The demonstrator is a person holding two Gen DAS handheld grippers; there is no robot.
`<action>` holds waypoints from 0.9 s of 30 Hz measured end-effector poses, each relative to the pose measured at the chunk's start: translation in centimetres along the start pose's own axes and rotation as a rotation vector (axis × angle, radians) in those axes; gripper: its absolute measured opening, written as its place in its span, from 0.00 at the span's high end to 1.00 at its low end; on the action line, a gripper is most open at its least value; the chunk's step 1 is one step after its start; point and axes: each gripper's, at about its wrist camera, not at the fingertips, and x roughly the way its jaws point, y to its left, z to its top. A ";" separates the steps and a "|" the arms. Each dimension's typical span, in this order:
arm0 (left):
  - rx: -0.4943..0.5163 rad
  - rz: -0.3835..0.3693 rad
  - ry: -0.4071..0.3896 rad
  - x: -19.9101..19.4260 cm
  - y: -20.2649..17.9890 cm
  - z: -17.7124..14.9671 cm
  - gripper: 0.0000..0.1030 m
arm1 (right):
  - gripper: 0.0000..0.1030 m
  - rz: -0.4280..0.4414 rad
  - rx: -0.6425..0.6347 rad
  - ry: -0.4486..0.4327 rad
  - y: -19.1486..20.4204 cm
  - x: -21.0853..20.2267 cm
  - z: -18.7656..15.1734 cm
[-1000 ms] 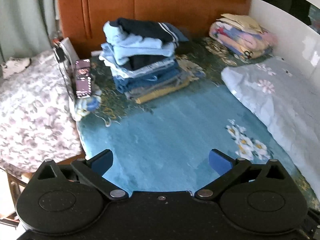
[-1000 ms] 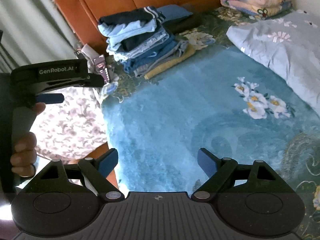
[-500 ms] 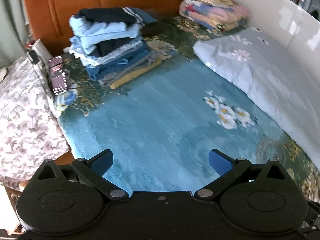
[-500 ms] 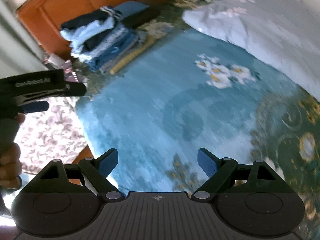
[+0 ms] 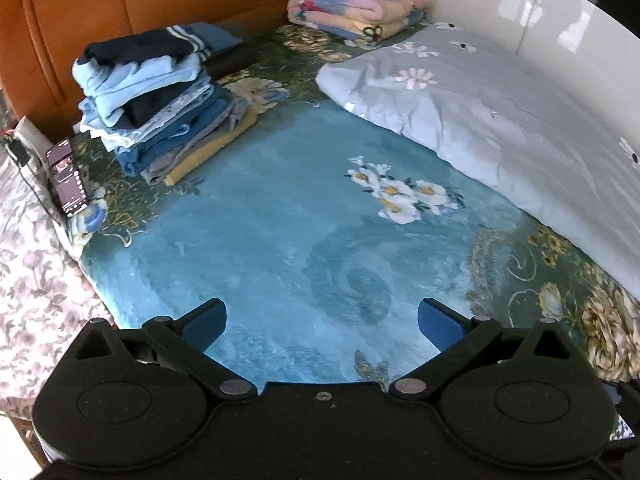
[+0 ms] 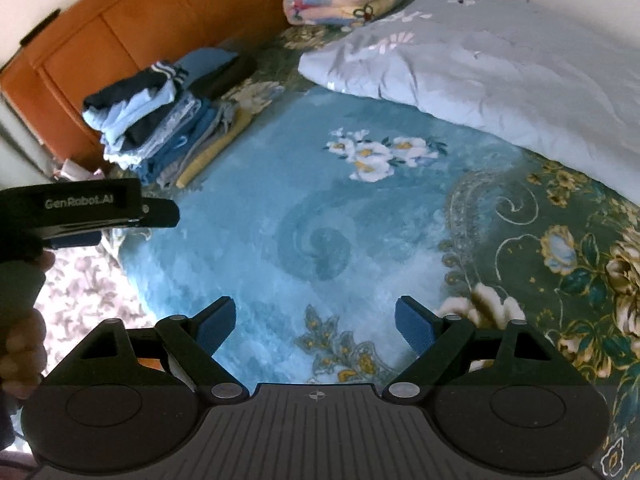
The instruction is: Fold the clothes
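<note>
A stack of folded clothes [image 5: 156,108], blue, navy and yellow, stands at the far left of the bed by the wooden headboard; the right wrist view shows the same stack of folded clothes [image 6: 160,128]. My left gripper [image 5: 322,322] hovers open over the bare teal blanket [image 5: 260,240] with nothing between its fingers. My right gripper [image 6: 315,322] is also over the teal blanket [image 6: 260,208], its jaws opening wider and empty. The left gripper's body, held by a hand [image 6: 22,336], shows at the left edge of the right wrist view.
A grey flowered duvet [image 5: 500,112] lies along the white wall on the right. A folded pastel quilt [image 5: 356,8] sits at the far end. An orange wooden headboard [image 5: 120,12] backs the bed. A small patterned box [image 5: 66,176] and floral cloth [image 5: 28,272] are at the left.
Both views have swung to the right across the bed and rolled; the clothes stack has shifted toward the upper left and more of the duvet and flowered border shows. The right jaws stand slightly wider.
</note>
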 end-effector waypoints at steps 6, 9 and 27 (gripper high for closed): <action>0.022 -0.016 -0.002 -0.5 -0.6 0.0 0.02 | 0.06 0.006 0.009 -0.035 -0.2 -0.9 -0.5; 0.033 -0.019 -0.007 -0.7 -0.9 0.0 0.02 | 0.06 0.001 0.016 -0.045 -0.2 -1.2 -0.6; 0.001 0.022 -0.015 -1.5 -0.9 -0.3 0.02 | 0.04 0.023 -0.010 -0.035 -0.1 -1.5 -0.7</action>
